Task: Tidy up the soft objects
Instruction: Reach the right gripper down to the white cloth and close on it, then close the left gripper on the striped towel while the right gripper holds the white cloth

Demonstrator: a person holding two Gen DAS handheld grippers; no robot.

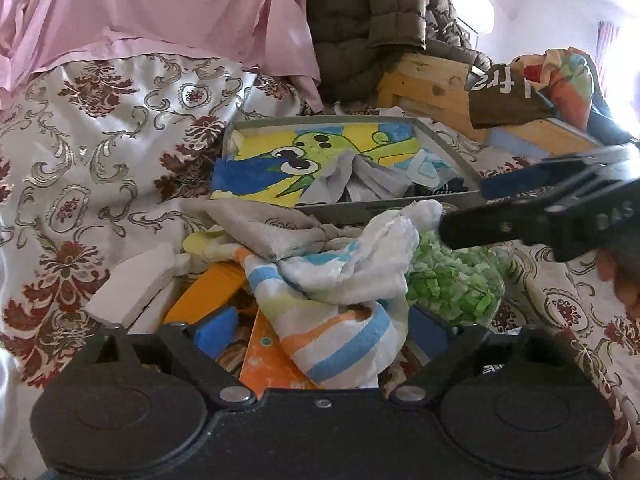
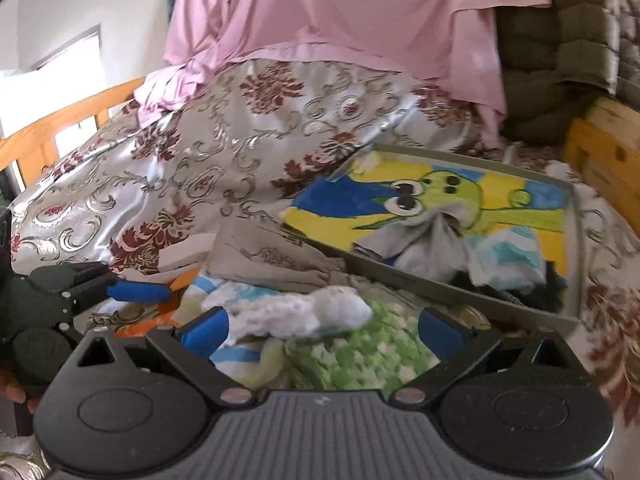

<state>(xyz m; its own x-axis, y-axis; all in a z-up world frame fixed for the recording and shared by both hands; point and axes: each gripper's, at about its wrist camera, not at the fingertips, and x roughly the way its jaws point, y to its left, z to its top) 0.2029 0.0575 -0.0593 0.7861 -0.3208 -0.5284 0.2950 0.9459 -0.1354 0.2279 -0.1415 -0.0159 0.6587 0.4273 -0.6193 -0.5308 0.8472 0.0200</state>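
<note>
On the bed, amid the cloth pile:
Left gripper (image 1: 324, 330): jaws spread wide, straddling a striped towel (image 1: 340, 320); pads not pressing it.
Right gripper (image 2: 322, 330): jaws wide, over a white rag (image 2: 320, 314) and green fluffy cloth (image 2: 360, 356); nothing gripped.
Striped towel: blue, orange and white, heaped beside the green cloth.
Grey tray (image 1: 400, 212): just behind the pile, holding a cartoon-print cloth (image 1: 280, 160) and crumpled rags.
Bedspread (image 1: 100, 140): floral, beneath everything.
Pink sheet (image 1: 180, 8): draped behind.

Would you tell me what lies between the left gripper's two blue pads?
In the left wrist view, the striped towel lies between the open left gripper pads.
</note>
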